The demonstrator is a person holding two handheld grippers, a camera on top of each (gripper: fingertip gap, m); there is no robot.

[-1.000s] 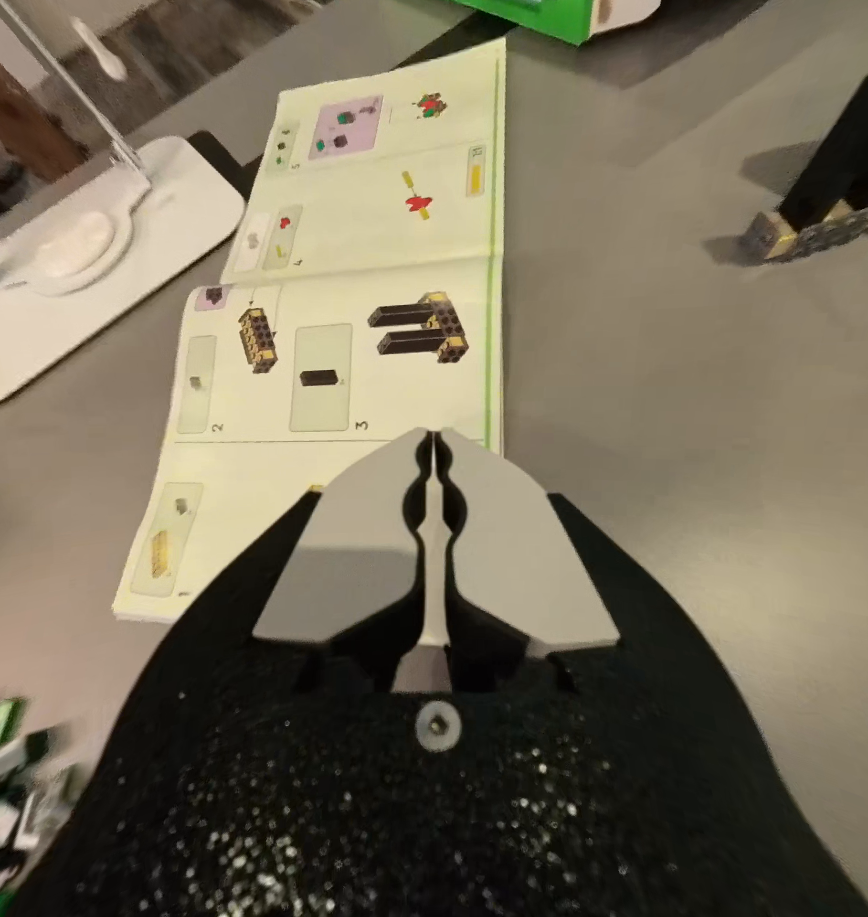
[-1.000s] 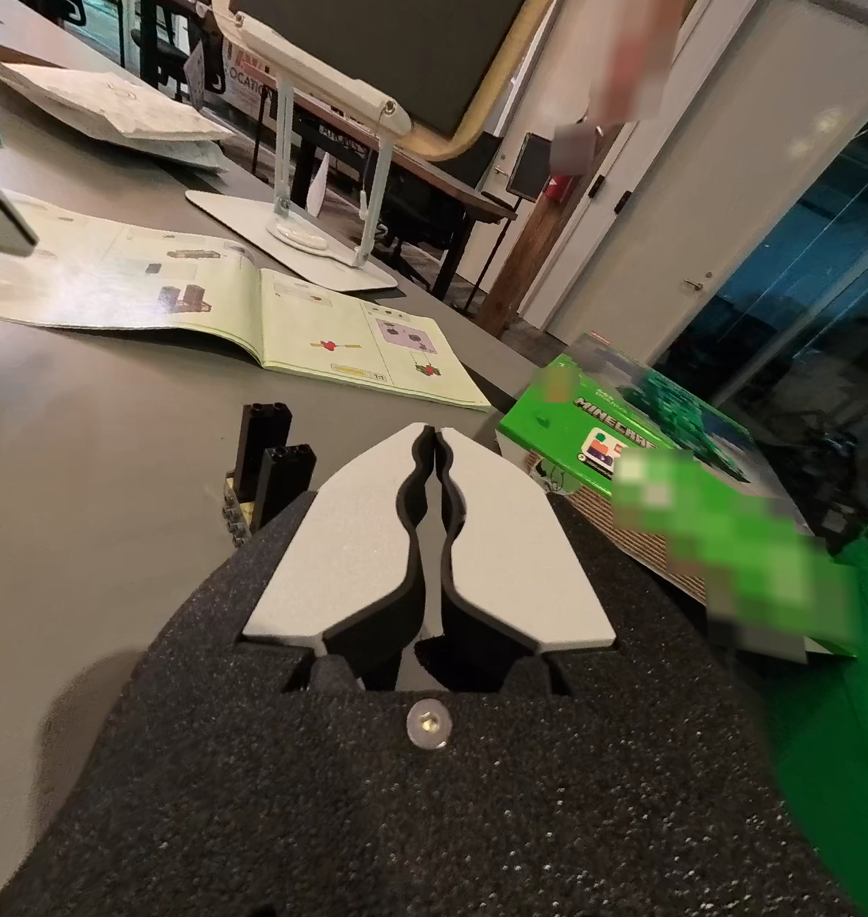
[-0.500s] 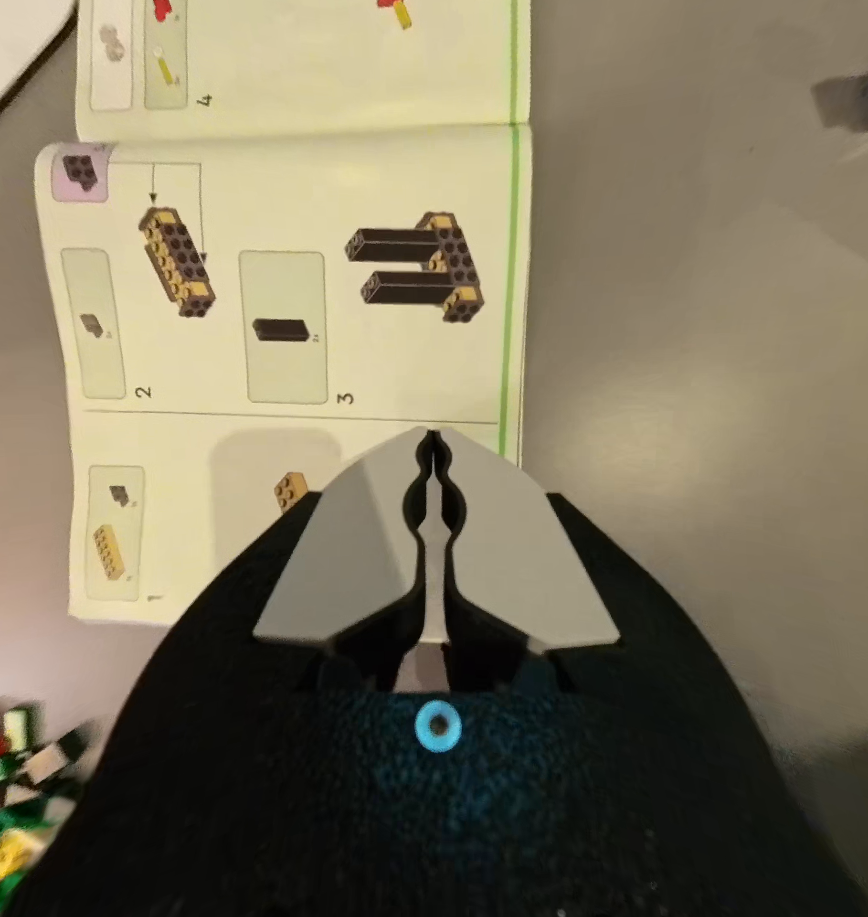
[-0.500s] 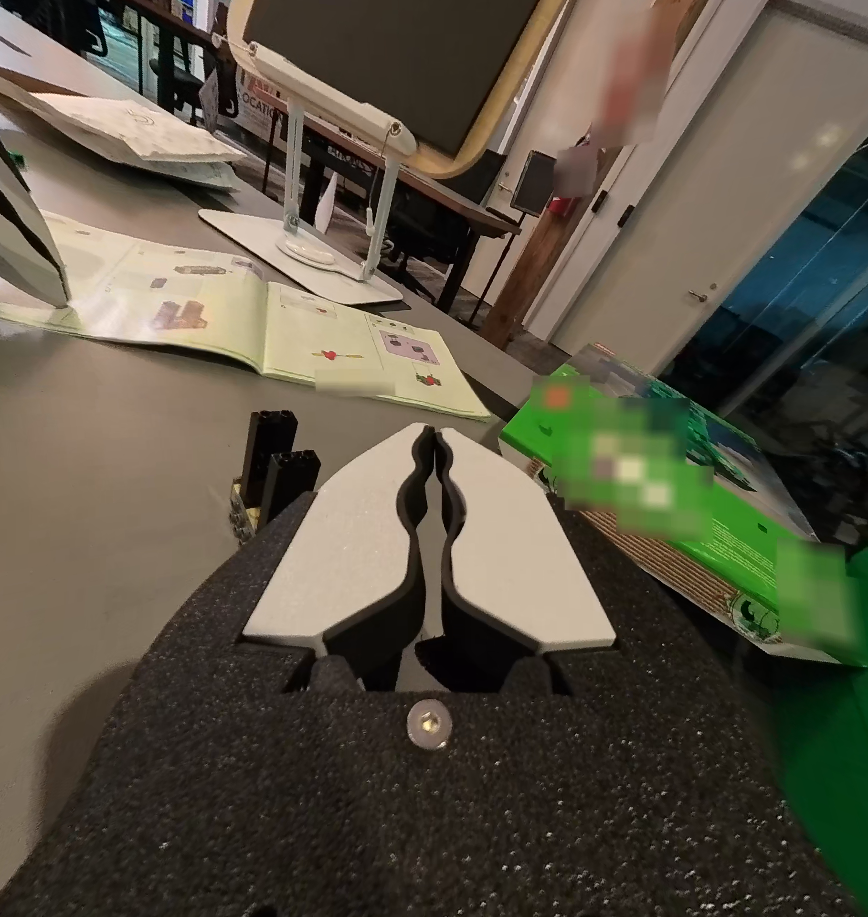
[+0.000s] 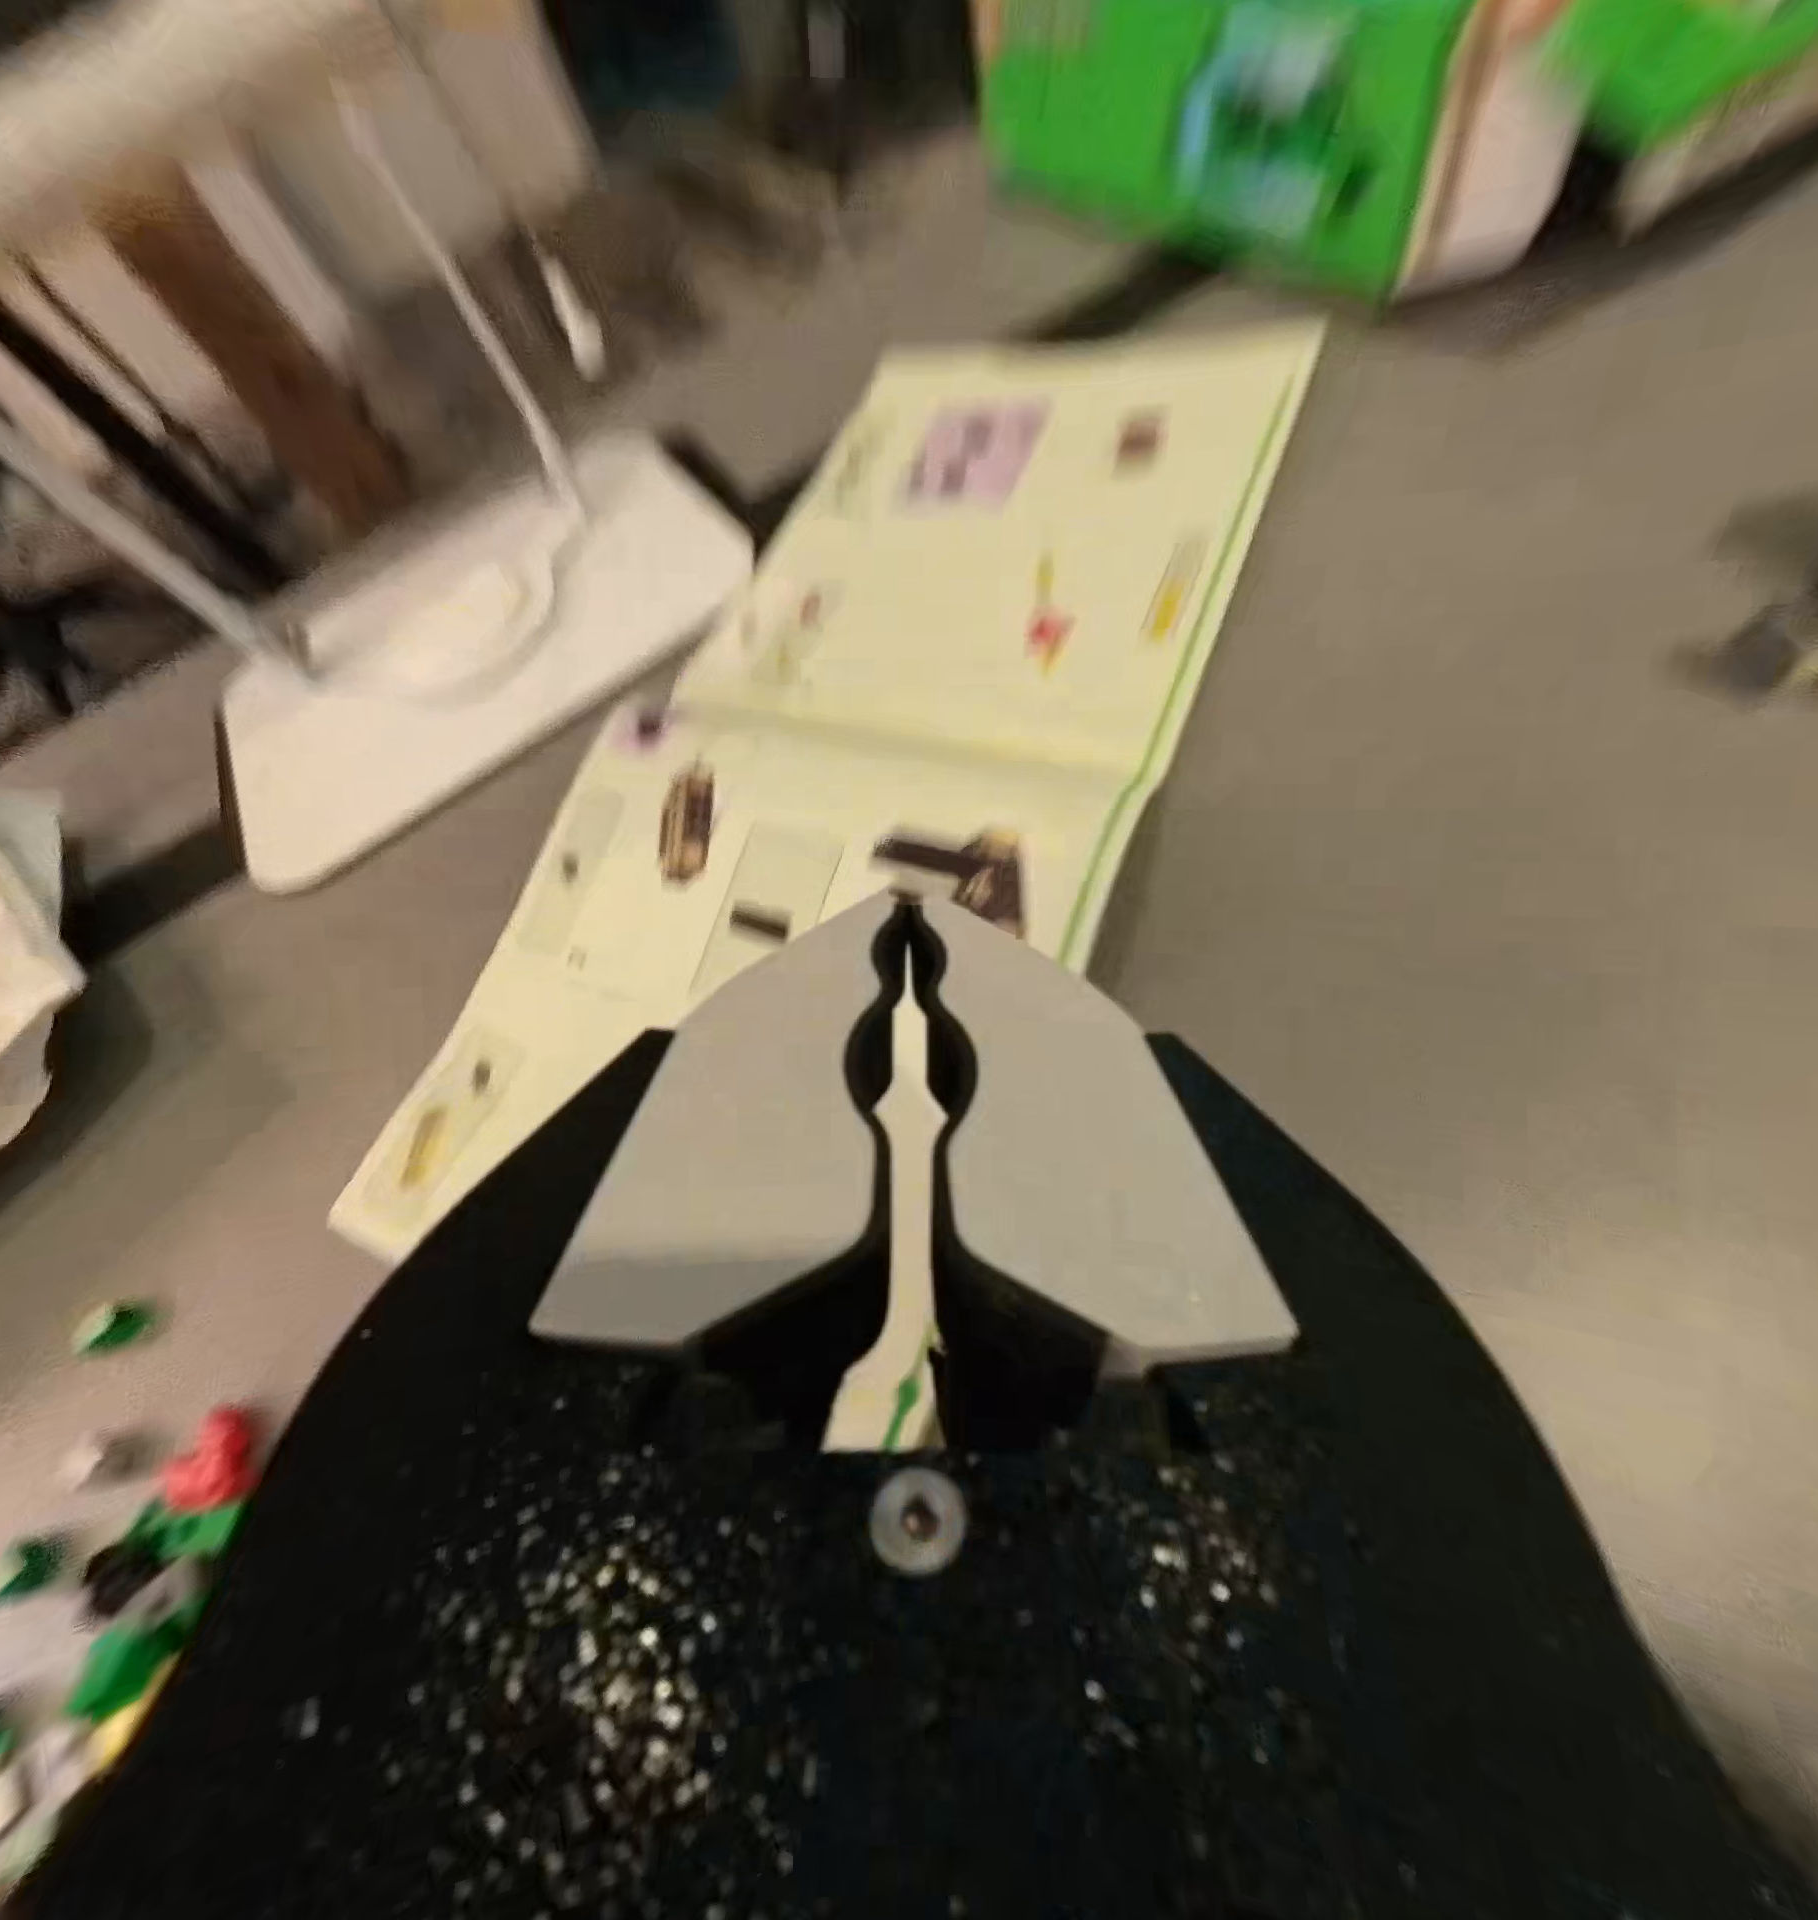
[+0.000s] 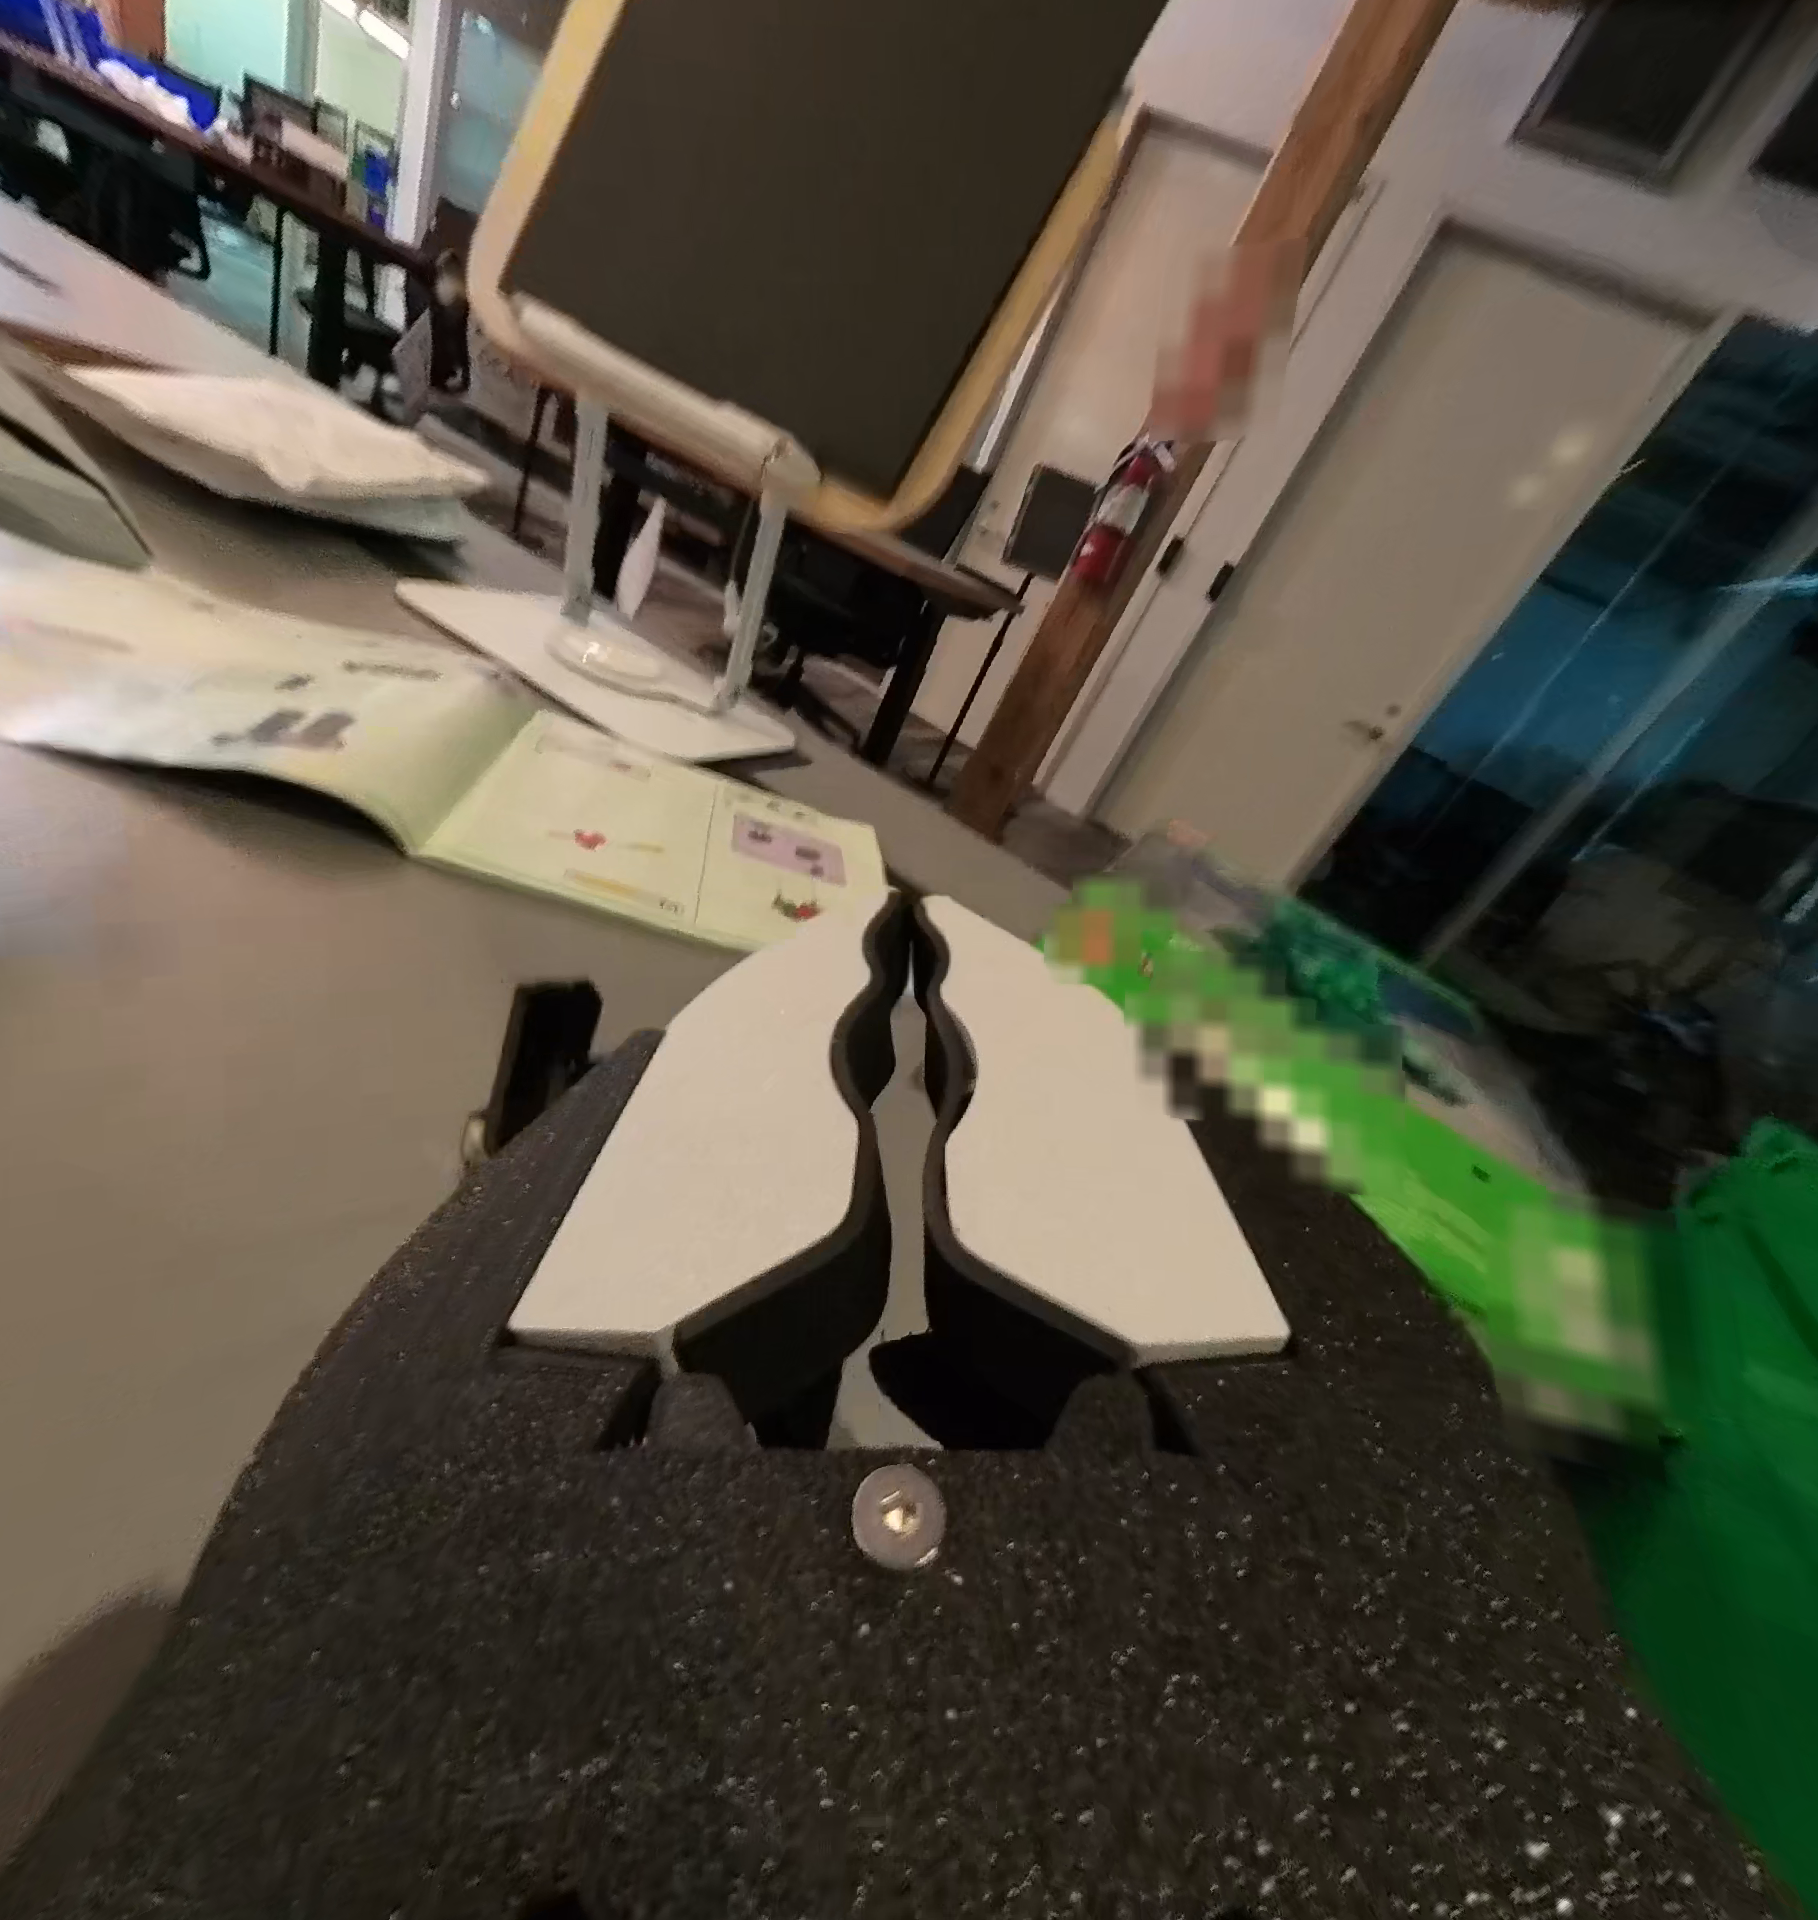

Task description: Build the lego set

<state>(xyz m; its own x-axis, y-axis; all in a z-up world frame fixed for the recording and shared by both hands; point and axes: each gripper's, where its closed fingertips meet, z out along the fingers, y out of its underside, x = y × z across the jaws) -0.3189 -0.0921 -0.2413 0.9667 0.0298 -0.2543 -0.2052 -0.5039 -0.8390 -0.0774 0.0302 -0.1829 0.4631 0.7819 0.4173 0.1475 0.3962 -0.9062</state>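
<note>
The open instruction booklet [image 5: 946,665] lies flat on the grey table and also shows in the right wrist view [image 6: 614,831]. My left gripper [image 5: 907,906] is shut and empty above the booklet's near page. Several loose bricks [image 5: 136,1558], green, red and black, lie at the lower left. My right gripper [image 6: 910,909] is shut and empty. The small build of black bricks on a tan base [image 6: 541,1060] stands just left of my right gripper, partly hidden behind it; it shows blurred at the far right of the left wrist view [image 5: 1798,634].
A green set box [image 5: 1279,145] lies at the table's far side, also in the right wrist view [image 6: 1404,1091]. A white stand base [image 5: 448,665] holding a dark panel [image 6: 811,208] sits beyond the booklet. A white bag [image 6: 271,436] lies far left.
My left gripper has tilted up and pulled back, so the booklet, stand and green box come into view, blurred. My right gripper has moved forward, hiding more of the black build.
</note>
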